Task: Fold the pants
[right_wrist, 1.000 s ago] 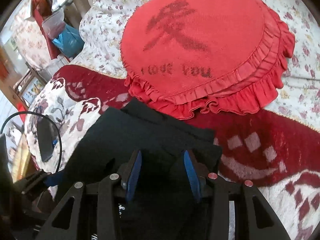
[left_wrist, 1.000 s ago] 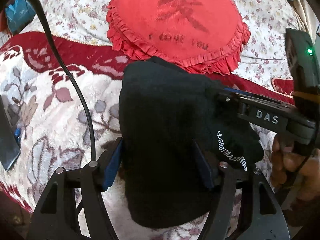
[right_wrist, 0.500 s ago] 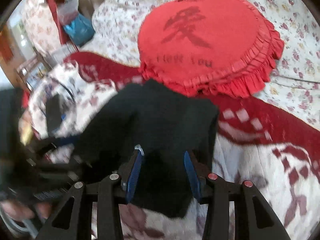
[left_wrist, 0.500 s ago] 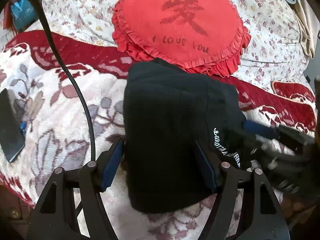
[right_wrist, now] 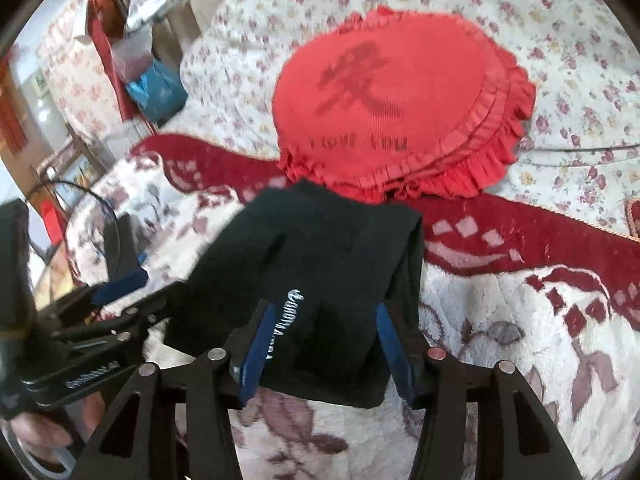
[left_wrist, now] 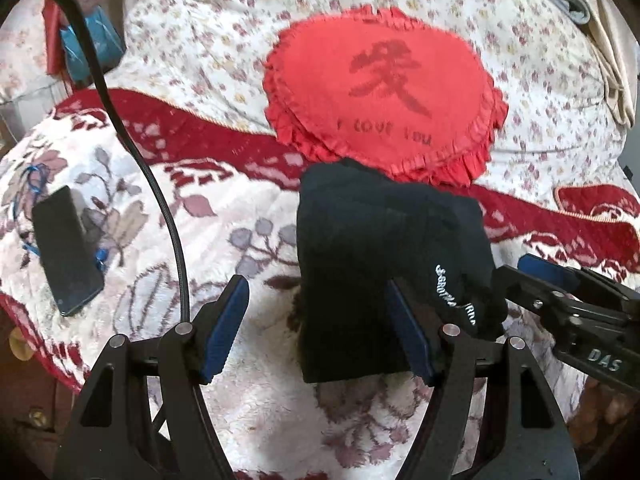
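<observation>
Folded black pants (left_wrist: 384,264) lie on a floral blanket (left_wrist: 248,216), heart cushion (left_wrist: 384,92) at 12 o'clock, left gripper (left_wrist: 316,320) and right gripper (right_wrist: 324,344) both spread apart.

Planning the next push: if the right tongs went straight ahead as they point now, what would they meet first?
Probably the folded black pants: they already lie between the open right tongs. Beyond them sits the red heart pillow, its frill touching or overlapping the pants' far edge; depth is unclear.

Setting: a home bedroom. The work surface is a bed with a plush floral blanket (left_wrist: 224,216) over a flowered quilt (left_wrist: 208,40). A red heart-shaped cushion (left_wrist: 380,92) lies on it. Cluttered bags (right_wrist: 156,84) stand beside the bed.
</observation>
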The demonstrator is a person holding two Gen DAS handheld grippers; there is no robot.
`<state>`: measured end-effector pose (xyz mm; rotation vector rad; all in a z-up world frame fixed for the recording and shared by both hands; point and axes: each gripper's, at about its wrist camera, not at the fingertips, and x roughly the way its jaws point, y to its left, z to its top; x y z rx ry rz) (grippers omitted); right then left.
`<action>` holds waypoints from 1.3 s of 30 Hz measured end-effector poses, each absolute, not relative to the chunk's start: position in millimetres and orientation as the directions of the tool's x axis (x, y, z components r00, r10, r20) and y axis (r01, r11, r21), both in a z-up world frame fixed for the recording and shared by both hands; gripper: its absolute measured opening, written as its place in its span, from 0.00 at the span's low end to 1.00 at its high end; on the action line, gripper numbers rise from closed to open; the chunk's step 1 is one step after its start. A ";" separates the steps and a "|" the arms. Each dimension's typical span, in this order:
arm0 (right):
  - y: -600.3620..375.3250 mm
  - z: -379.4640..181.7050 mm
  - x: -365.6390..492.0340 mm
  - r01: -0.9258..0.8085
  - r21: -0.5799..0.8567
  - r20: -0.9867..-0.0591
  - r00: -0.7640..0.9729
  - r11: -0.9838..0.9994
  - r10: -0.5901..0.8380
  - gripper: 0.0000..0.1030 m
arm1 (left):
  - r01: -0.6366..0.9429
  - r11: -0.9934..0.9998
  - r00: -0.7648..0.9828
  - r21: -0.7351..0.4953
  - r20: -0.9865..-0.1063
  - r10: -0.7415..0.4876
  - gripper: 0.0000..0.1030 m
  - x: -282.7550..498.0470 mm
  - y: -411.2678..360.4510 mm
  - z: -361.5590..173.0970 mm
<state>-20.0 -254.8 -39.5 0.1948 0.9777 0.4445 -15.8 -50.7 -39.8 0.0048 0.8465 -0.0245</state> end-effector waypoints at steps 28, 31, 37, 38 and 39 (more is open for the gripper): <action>-251.4 -8.6 -44.7 -0.280 0.318 -0.729 0.538 0.906 0.422 0.59 | -0.011 0.996 0.729 0.092 -0.681 0.071 0.69 -48.8 -59.3 -11.5; -250.5 -8.4 -44.9 -0.284 0.309 -0.731 0.540 0.907 0.418 0.60 | -0.012 0.996 0.729 0.091 -0.680 0.071 0.69 -48.6 -59.3 -10.6; -245.2 -9.5 -45.7 -0.294 0.307 -0.734 0.532 0.905 0.422 0.61 | -0.012 0.996 0.730 0.092 -0.680 0.071 0.69 -48.7 -59.4 -10.8; -244.8 -9.9 -45.5 -0.296 0.306 -0.736 0.529 0.905 0.422 0.61 | -0.012 0.996 0.730 0.093 -0.680 0.072 0.69 -48.8 -59.6 -10.8; -244.2 -10.1 -45.6 -0.297 0.305 -0.737 0.528 0.905 0.422 0.61 | -0.014 0.996 0.730 0.093 -0.679 0.073 0.69 -49.0 -59.7 -10.8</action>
